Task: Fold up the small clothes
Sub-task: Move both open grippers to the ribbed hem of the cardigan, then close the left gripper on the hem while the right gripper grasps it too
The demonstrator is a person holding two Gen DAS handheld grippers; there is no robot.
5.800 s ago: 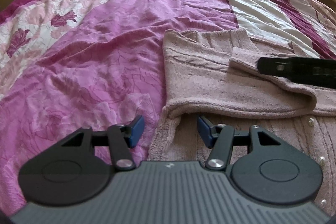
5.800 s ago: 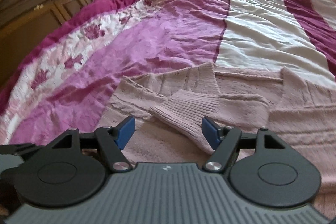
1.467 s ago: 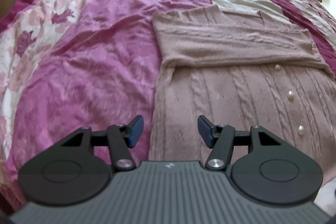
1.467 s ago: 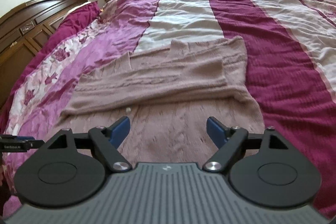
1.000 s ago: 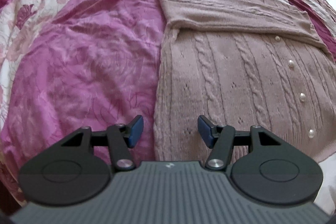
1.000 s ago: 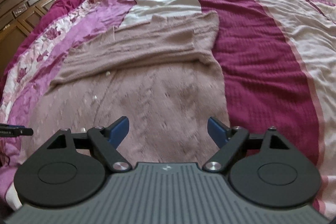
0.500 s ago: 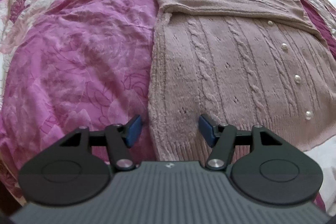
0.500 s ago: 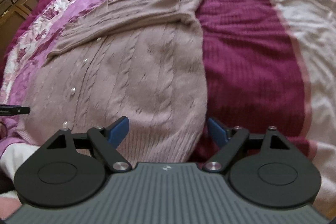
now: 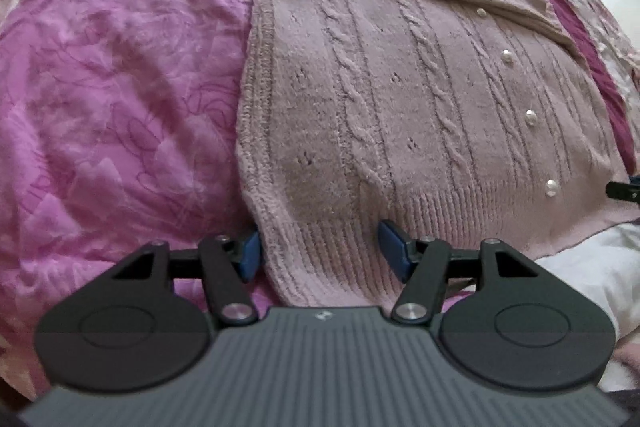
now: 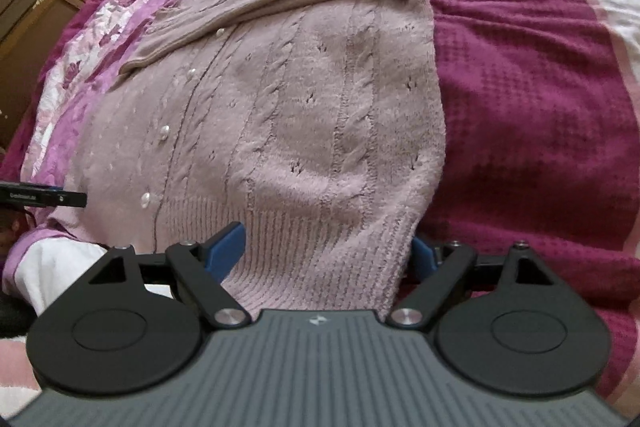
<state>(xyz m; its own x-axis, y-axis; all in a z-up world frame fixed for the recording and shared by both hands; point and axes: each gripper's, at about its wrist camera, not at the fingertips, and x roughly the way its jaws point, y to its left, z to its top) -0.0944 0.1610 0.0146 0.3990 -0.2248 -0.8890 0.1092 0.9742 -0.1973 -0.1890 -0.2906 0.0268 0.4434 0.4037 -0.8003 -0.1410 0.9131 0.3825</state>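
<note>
A bed (image 9: 100, 87) in purple and maroon covers carries the cardigan (image 9: 400, 87), laid flat and buttoned, sleeves folded across its chest, ribbed hem (image 10: 320, 259) nearest the cameras and hanging a little over the bed's edge. The left tongs (image 9: 318, 247) stand open astride the hem's left corner; the right tongs (image 10: 328, 247) stand open astride its right corner, neither yet gripping. The step in hand looks to be the bottom-to-top fold. Done well, each pair would close on both knit layers at its corner, at matching depth, then lift and carry the hem level toward the collar, keeping it taut so the pearl buttons (image 9: 530, 117) stay in line.
</note>
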